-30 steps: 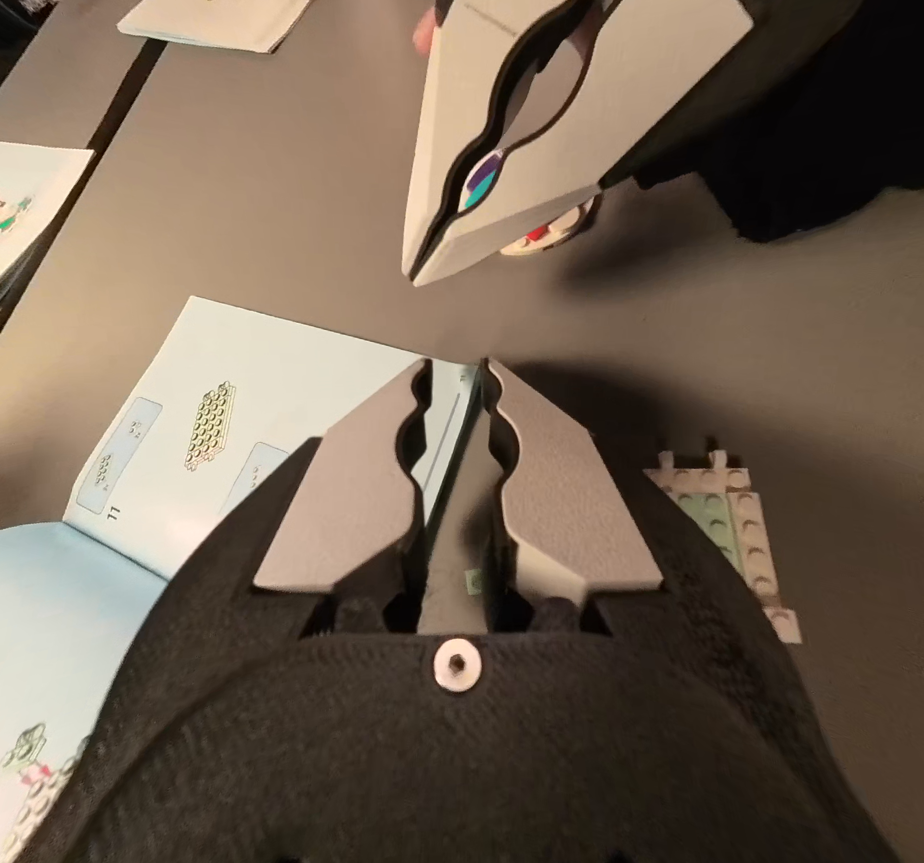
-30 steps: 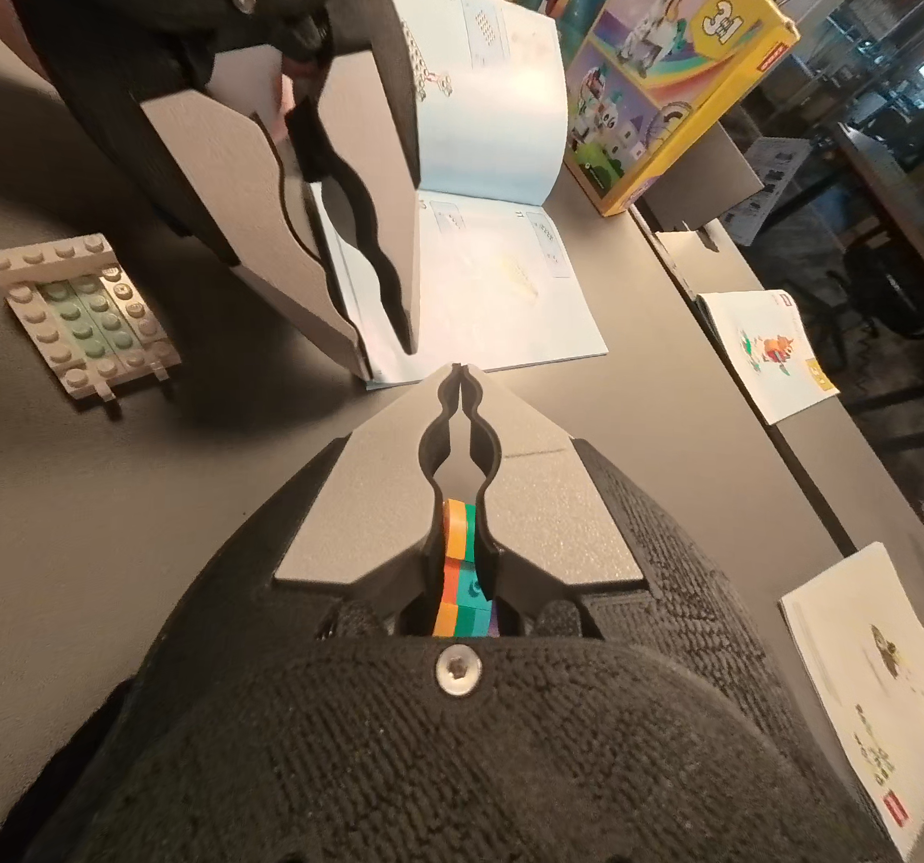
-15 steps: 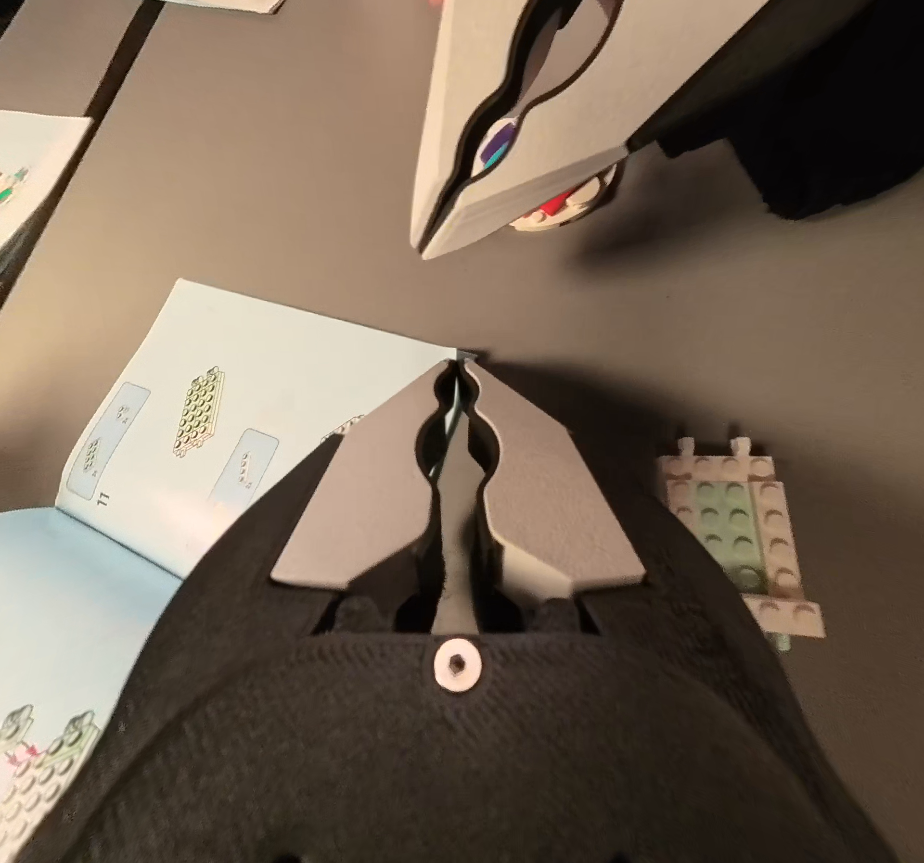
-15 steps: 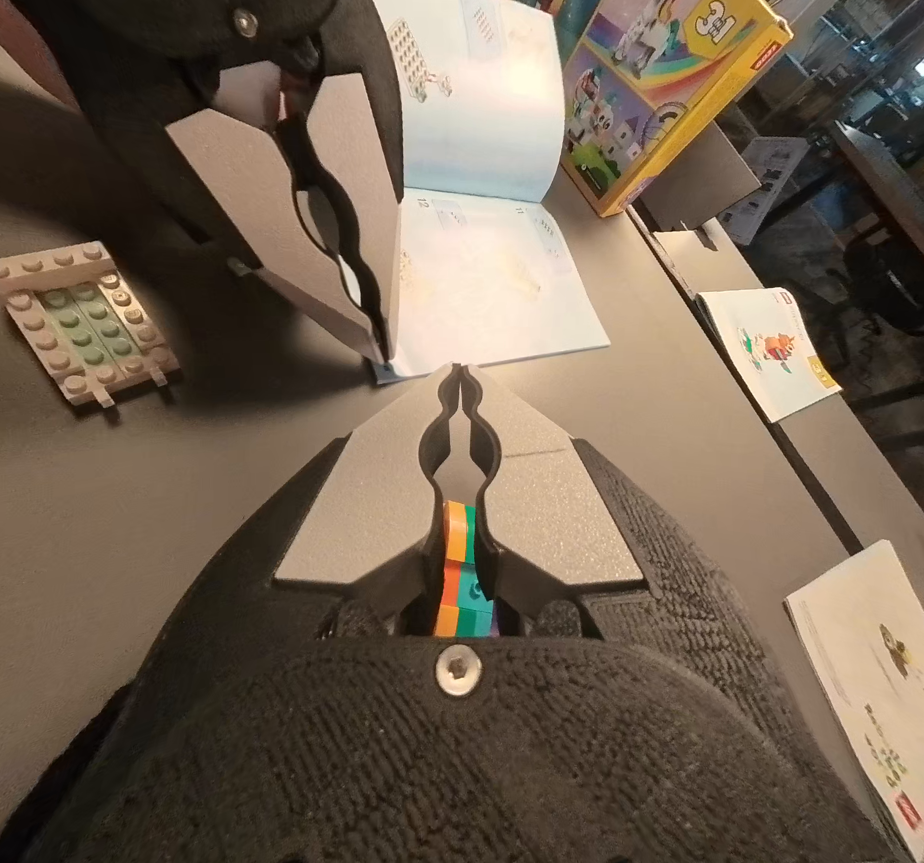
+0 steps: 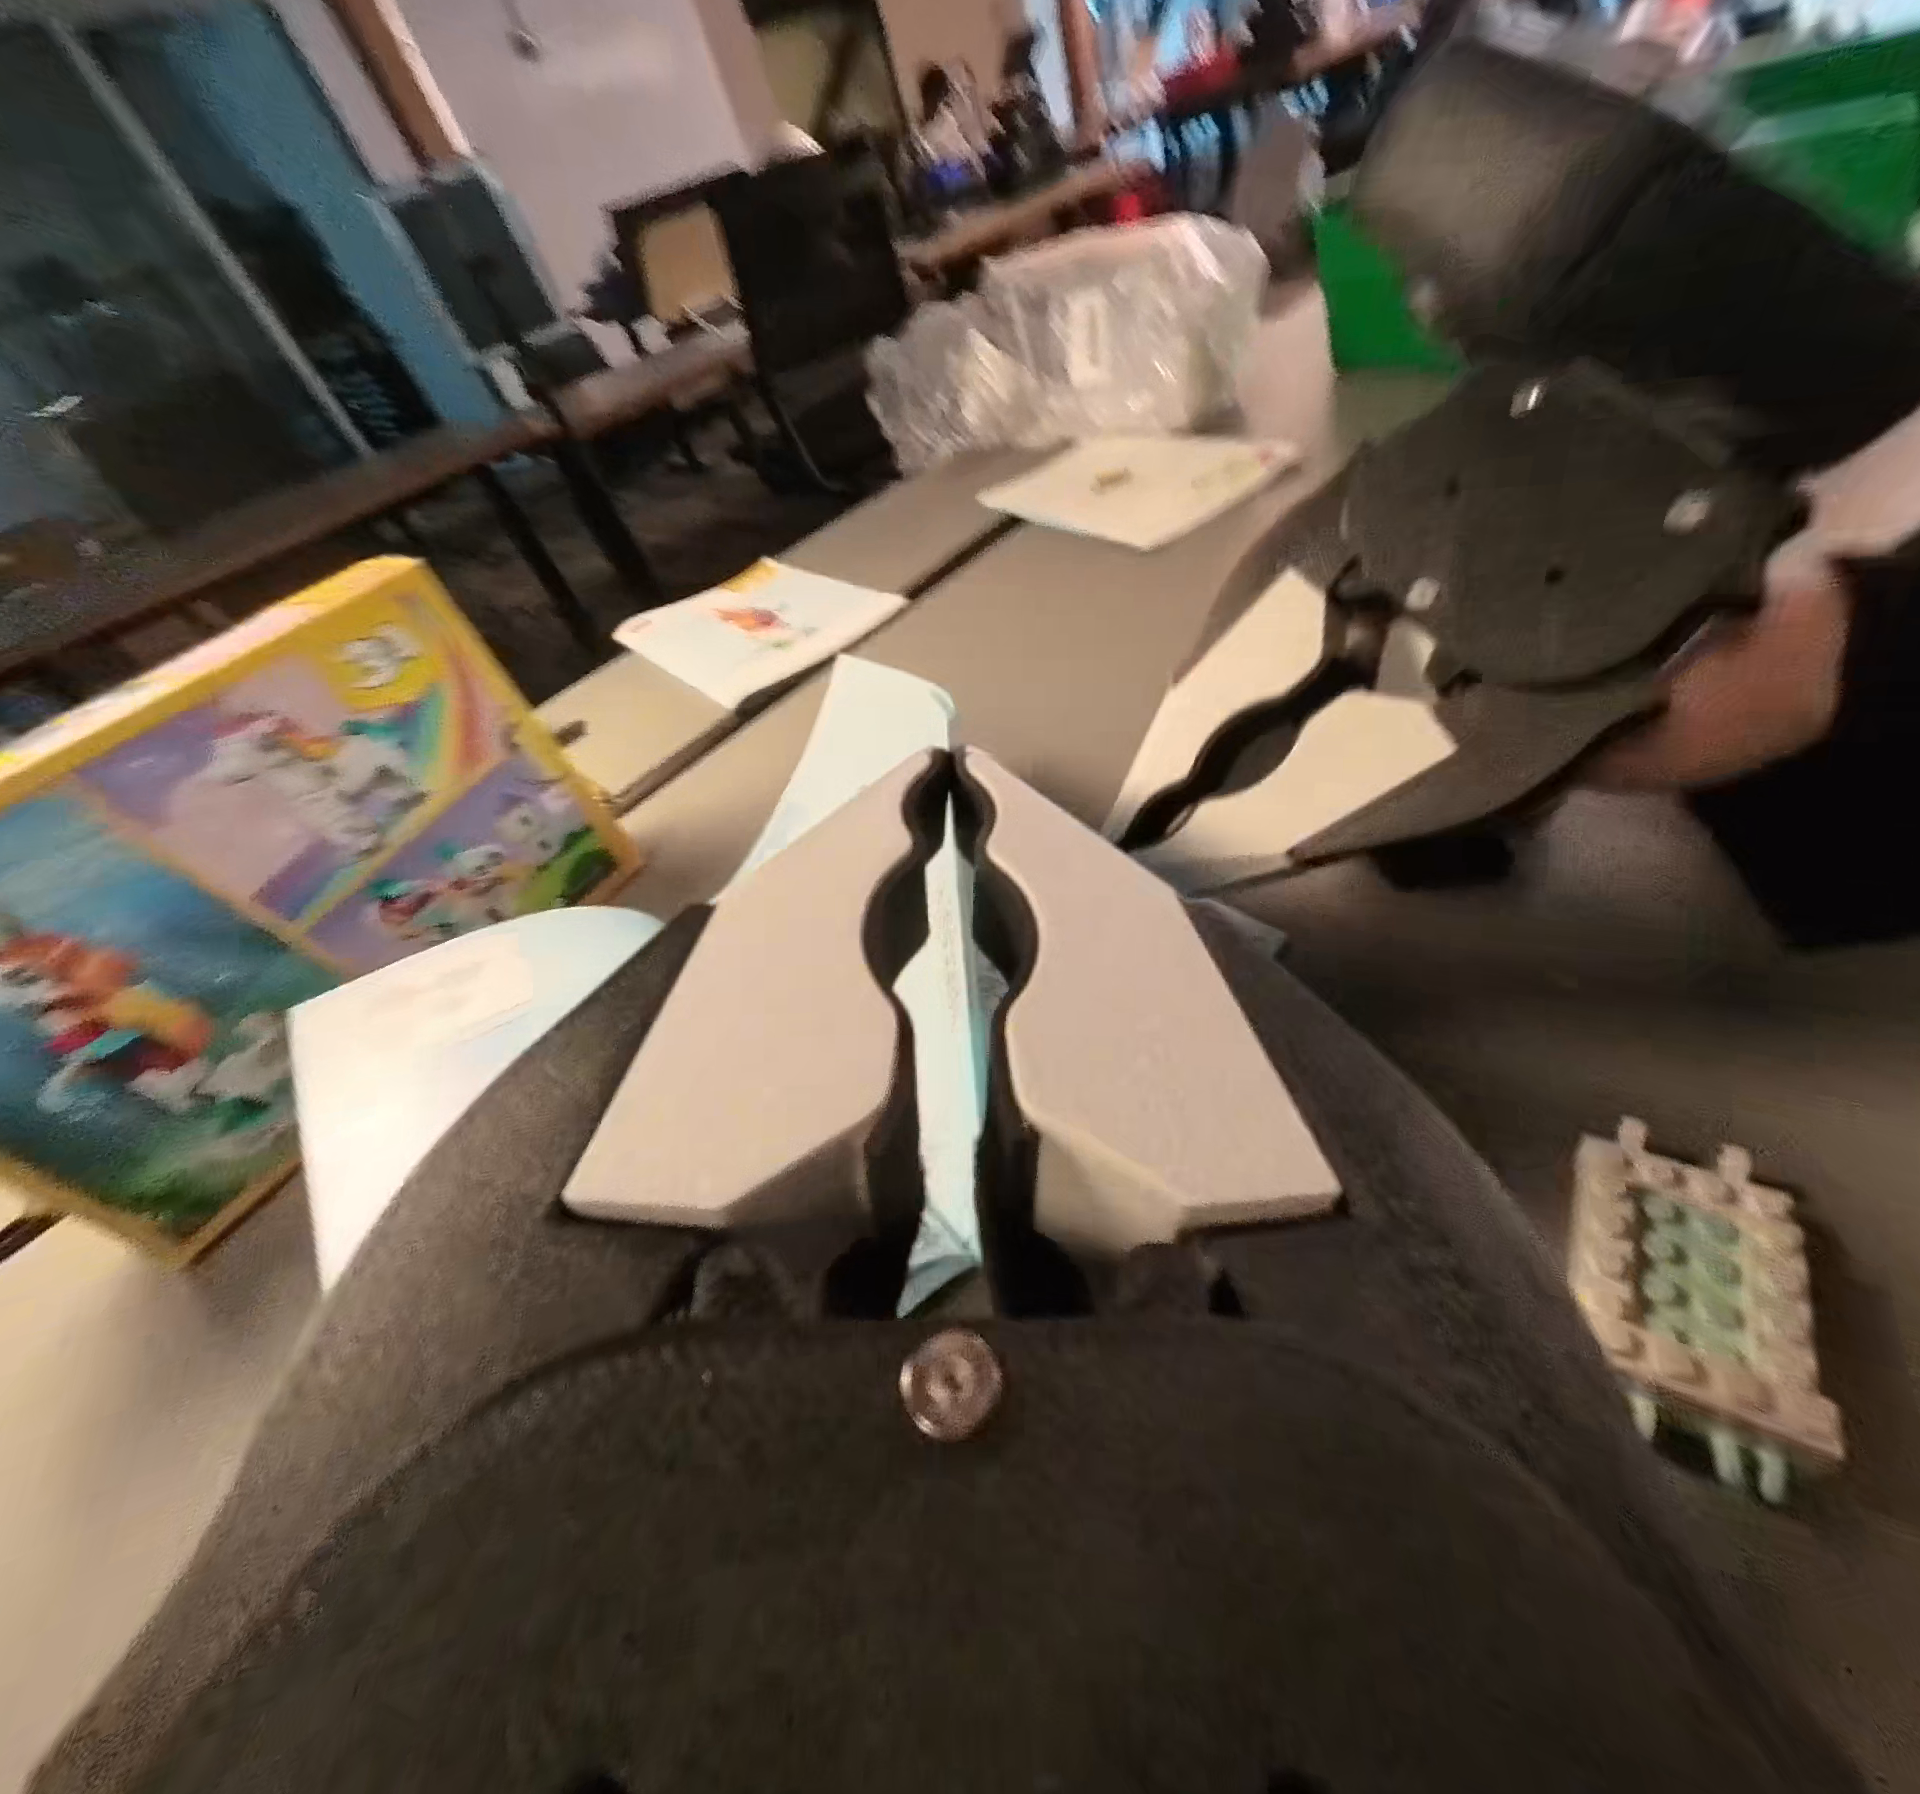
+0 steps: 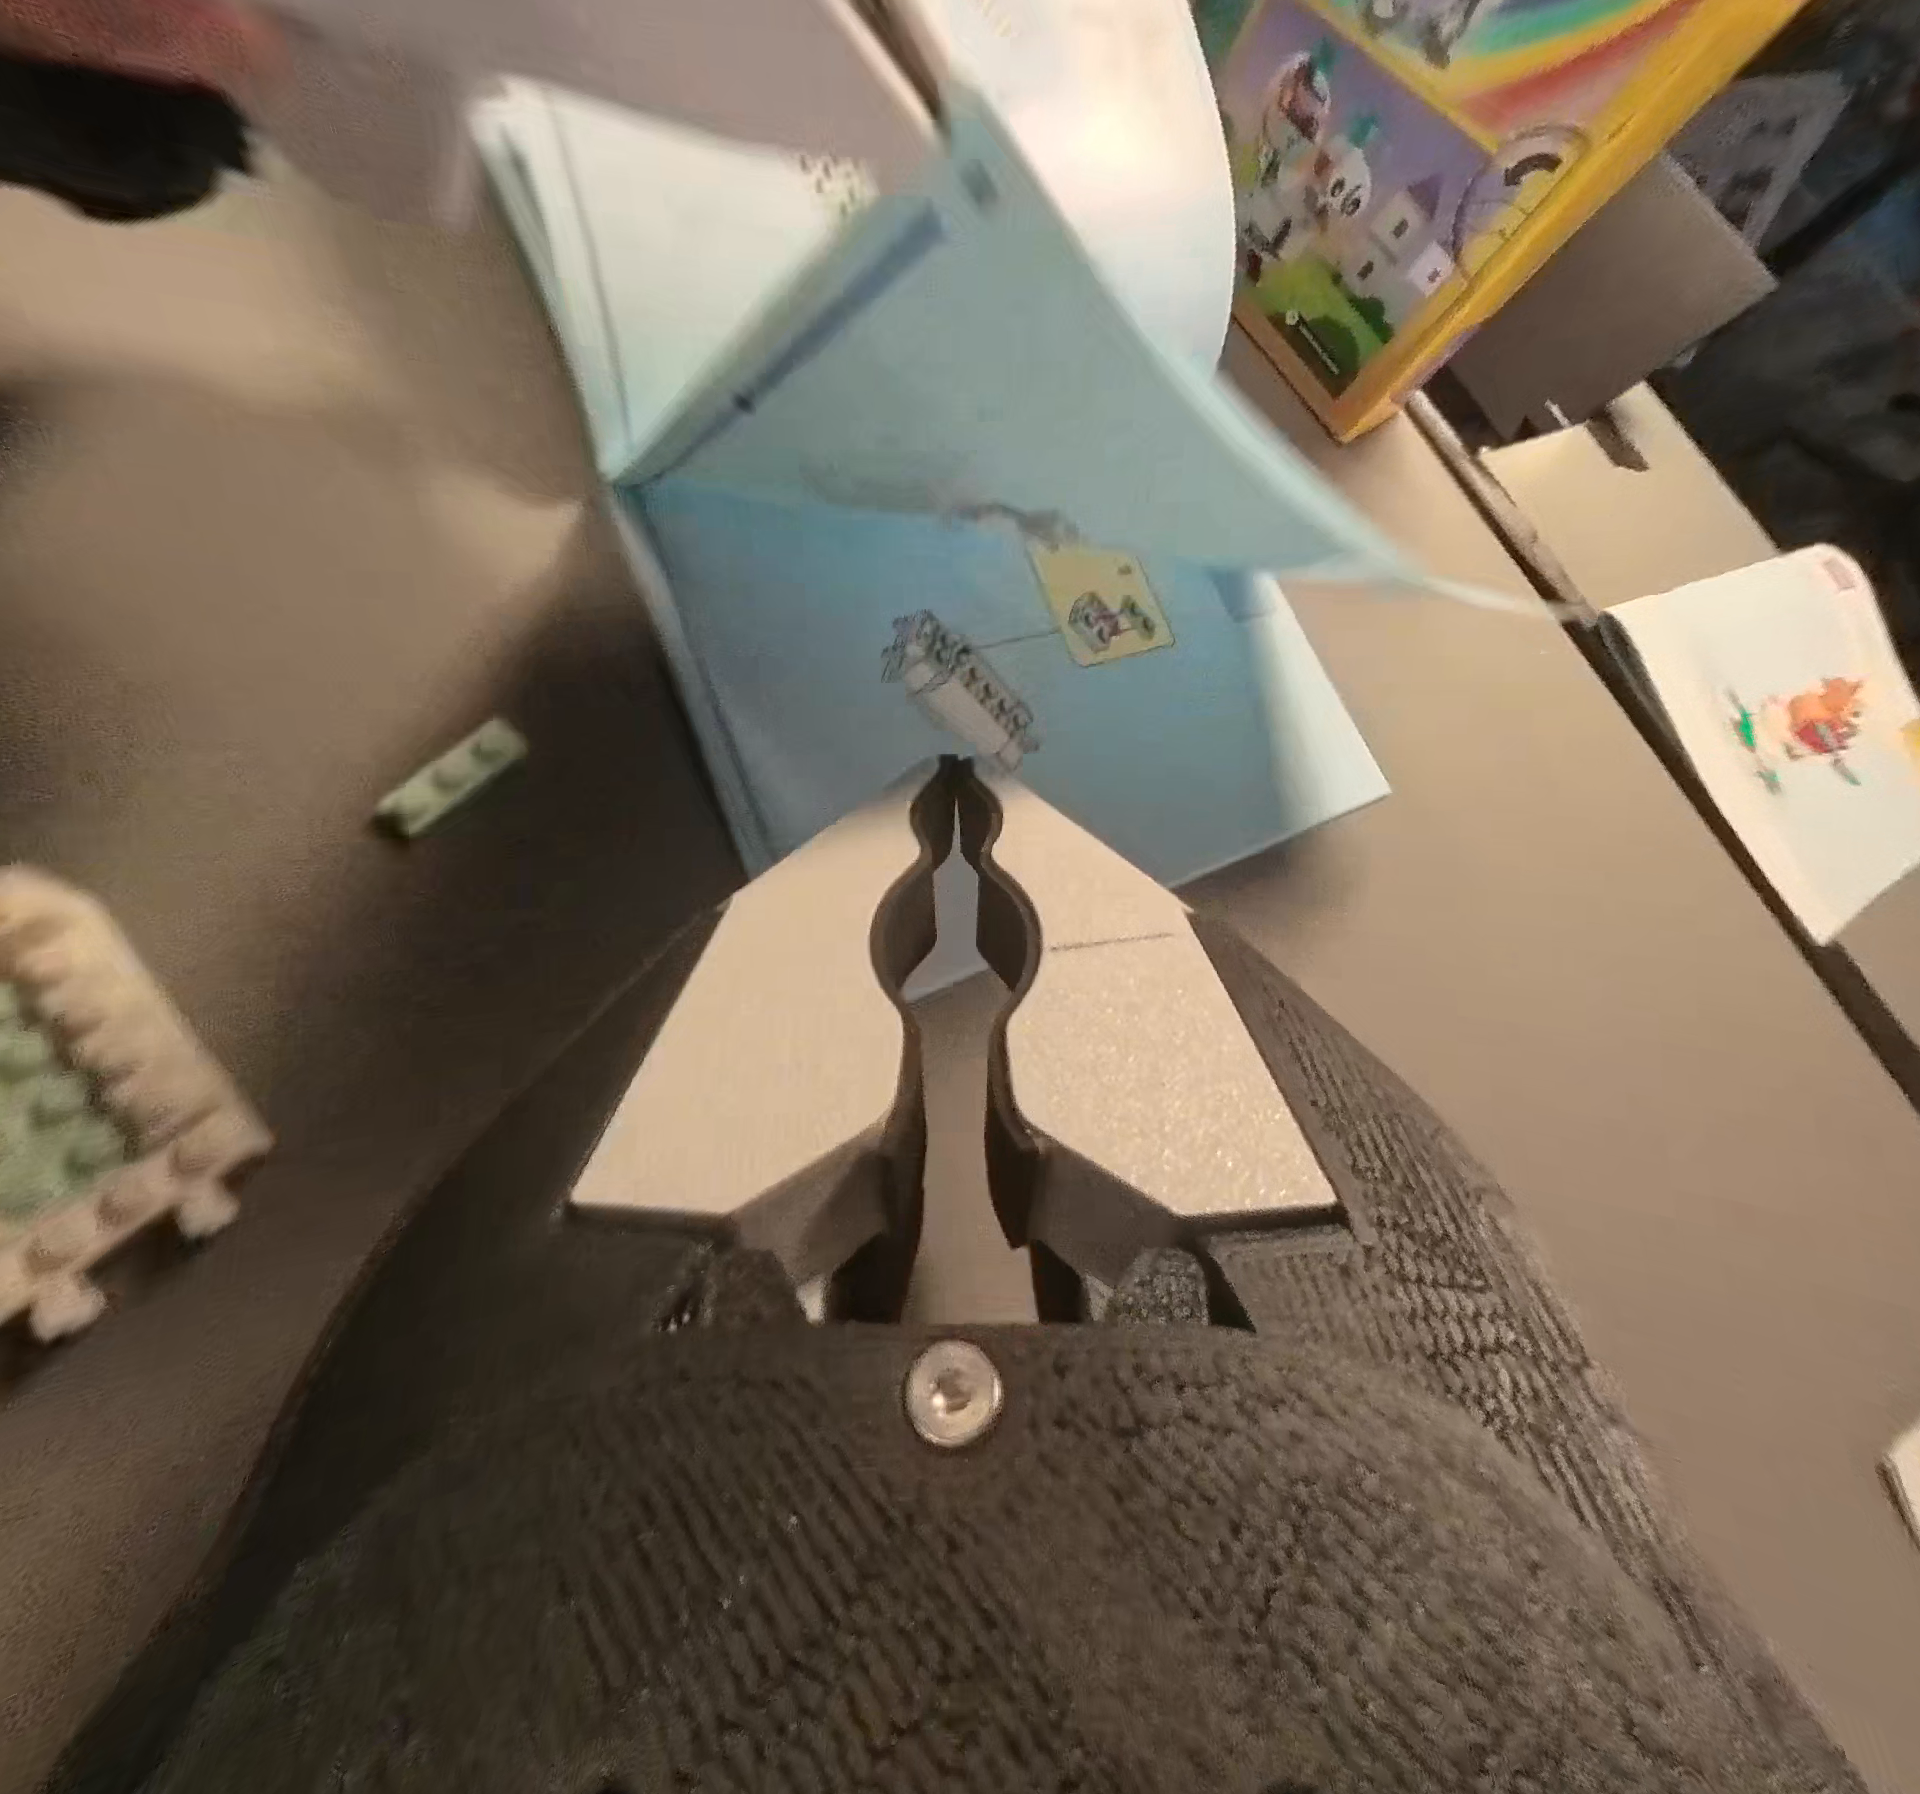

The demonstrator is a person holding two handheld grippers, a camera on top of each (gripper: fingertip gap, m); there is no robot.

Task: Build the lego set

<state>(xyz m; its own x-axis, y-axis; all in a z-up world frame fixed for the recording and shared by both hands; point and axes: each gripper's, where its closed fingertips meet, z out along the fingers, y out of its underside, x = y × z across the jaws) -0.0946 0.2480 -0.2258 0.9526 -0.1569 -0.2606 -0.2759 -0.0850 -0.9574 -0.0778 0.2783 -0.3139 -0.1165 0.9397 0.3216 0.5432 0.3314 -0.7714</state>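
Observation:
My left gripper [image 5: 954,762] is shut on a pale blue page [image 5: 940,1017] of the open instruction booklet [image 6: 935,622] and holds it raised off the table. In the right wrist view the lifted page [image 6: 1039,342] curves up over the booklet. My right gripper [image 6: 954,778] is shut just above the booklet's near edge, and nothing shows between its fingers. It also shows in the left wrist view [image 5: 1127,835], close to the right of the page. A white and green lego plate assembly [image 5: 1704,1297] lies on the grey table [image 5: 1507,1038] to the right.
A small green plate [image 6: 452,776] lies left of the booklet. The yellow lego box [image 5: 260,861] stands at the table's far left edge. Other booklets [image 5: 758,627] [image 5: 1132,487] lie beyond, on tables joined by a seam. A person's hand holds the right gripper. Tip to tip, the grippers are about 10 cm apart.
My left gripper closed on a booklet page and lifted it, tilting upward. The coloured bricks seen inside my right gripper no longer show. Both views are motion-blurred.

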